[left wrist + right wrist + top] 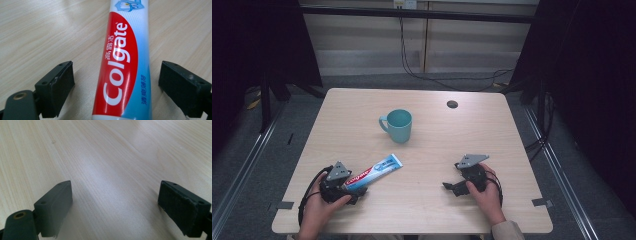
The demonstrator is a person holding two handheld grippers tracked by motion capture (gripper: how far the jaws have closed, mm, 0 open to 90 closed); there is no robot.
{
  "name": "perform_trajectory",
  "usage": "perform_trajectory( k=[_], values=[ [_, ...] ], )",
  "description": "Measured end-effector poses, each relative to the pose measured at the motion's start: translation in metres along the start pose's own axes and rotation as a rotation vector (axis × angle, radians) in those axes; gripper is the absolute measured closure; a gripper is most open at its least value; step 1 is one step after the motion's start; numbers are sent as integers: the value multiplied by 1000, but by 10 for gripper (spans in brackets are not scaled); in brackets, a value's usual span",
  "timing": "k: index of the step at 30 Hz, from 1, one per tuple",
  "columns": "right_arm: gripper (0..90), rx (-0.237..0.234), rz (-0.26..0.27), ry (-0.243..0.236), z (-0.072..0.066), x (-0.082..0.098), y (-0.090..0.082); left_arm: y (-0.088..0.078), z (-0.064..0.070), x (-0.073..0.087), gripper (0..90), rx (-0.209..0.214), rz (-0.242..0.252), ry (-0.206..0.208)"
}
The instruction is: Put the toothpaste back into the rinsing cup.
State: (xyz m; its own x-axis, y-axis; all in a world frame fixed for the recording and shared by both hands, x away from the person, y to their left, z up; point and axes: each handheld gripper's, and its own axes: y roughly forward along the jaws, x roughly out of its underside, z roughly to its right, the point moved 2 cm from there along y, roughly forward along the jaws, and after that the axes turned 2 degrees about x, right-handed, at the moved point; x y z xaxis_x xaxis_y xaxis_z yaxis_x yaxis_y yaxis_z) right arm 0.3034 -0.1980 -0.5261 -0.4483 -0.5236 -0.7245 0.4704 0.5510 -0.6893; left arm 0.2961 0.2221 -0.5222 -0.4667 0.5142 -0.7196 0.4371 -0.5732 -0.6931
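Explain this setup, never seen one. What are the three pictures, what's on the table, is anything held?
No robot arm here: a person holds a two-jaw tool in each hand. The high view looks down on the table; the other two pictures come from cameras riding on each tool, looking along its black jaws.

On the table lie a toothpaste tube and, farther back, a teal mug.

The left tool has its jaws open with the tube lying between them, gaps on both sides, so not gripped. The right tool is open over bare wood.

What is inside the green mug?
The mug looks empty: its inner wall shows in the high view, with nothing visible inside. Its near wall hides the lower part of the inside.
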Motion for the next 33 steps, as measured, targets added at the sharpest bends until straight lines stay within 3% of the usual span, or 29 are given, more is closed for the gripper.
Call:
perform_trajectory(
  k=[5,10,17,23,25,33],
  values=[
    [117,0,1,4,0,0,0,0,0,-1,124,-6,-2,-1],
    [117,-1,1,2,0,0,0,-1,2,-7,169,-4,-57,-13],
    [117,-1,0,2,0,0,0,-3,6,-19,246,9,-166,16],
    [117,-1,0,4,0,0,0,-3,4,-28,255,21,-203,23],
    [117,-1,0,3,0,0,0,-3,4,-36,255,26,-250,36],
    [117,0,0,3,0,0,0,-1,5,-55,264,43,-306,67]
  ],
)
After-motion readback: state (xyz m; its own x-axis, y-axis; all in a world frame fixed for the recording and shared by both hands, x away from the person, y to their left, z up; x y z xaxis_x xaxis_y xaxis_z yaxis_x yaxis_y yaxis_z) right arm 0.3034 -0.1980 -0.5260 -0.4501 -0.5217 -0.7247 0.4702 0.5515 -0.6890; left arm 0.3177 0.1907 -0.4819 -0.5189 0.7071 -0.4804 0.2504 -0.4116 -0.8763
